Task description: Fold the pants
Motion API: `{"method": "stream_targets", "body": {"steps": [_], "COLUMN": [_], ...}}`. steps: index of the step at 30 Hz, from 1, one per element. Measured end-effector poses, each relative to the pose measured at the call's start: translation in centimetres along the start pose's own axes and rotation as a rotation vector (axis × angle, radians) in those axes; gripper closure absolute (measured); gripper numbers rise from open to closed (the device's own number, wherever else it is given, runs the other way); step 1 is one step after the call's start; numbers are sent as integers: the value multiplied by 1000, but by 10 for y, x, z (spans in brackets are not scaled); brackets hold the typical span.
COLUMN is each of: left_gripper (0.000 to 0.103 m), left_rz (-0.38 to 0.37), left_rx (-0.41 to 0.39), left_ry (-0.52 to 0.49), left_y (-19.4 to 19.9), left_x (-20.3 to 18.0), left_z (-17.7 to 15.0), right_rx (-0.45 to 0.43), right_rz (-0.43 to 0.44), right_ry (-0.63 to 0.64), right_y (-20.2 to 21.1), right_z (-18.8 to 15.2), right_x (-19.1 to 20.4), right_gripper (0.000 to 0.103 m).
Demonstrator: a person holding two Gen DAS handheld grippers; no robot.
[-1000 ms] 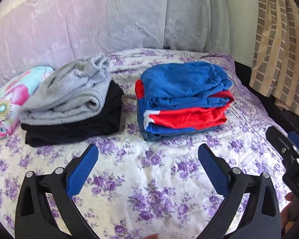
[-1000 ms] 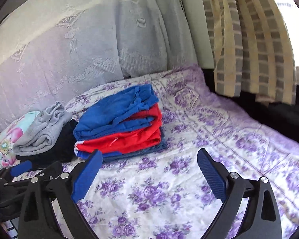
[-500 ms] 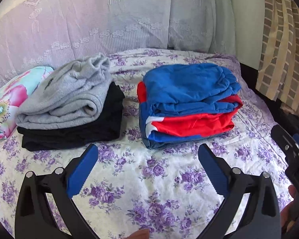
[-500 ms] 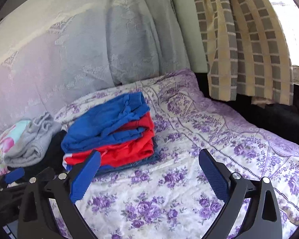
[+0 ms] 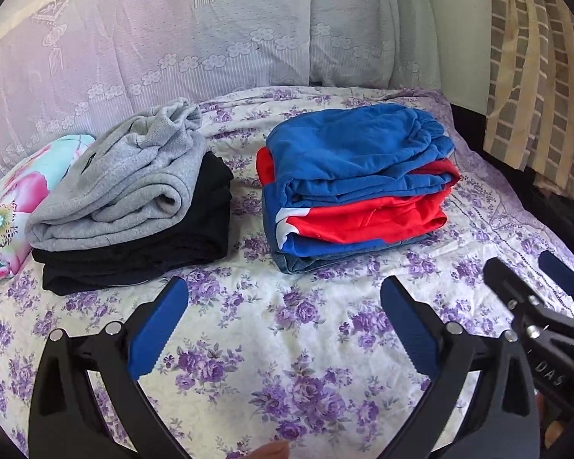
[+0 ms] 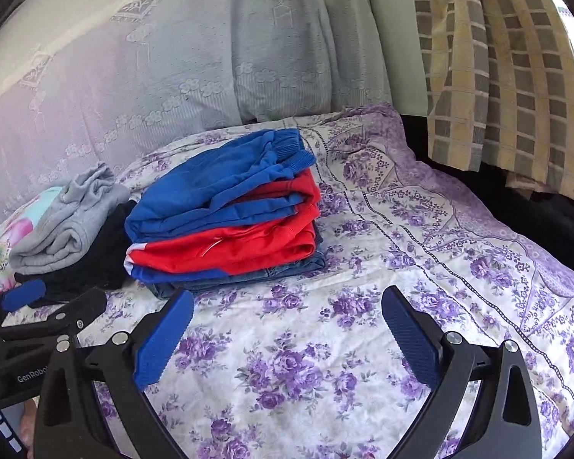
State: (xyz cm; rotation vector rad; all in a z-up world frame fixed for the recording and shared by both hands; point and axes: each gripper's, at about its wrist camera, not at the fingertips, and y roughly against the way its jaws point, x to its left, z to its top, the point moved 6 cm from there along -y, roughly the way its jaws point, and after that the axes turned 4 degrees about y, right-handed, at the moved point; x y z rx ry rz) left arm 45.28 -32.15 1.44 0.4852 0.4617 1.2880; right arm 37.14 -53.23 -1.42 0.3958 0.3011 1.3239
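My left gripper (image 5: pixel 283 325) and right gripper (image 6: pixel 287 329) both gape empty over the floral bedsheet (image 5: pixel 287 344); folded blue pants (image 5: pixel 348 153) top the far stack. Only the left view shows the grey-and-black pile (image 5: pixel 134 199) whole.

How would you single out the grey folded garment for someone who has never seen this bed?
On the purple-flowered bedspread sit two folded stacks. Take the left stack, beside the floral pillow. The grey garment is its top layer, lying on black clothing; the other stack is blue and red.
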Motion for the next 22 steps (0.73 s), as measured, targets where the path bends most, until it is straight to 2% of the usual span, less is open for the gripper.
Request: {"method": "stream_targets", "body": {"steps": [3,9,22], "left_gripper": [5,5,5], "left_rz": [-26,-10,-33], "left_rx": [-27,-76,-23], "left_ry": [18,-1,-2], "left_y": [4,15,11], "left_x": [2,-2,-2], "left_z": [2,5,4], "right_rx": [-3,-6,-6], "right_rz": [-2,4,1], "right_ry": [-2,-9,-12], "right_y": [1,1,3], "right_z": [0,0,1], "right_x": [0,0,-2], "right_gripper": [4,4,4]}}
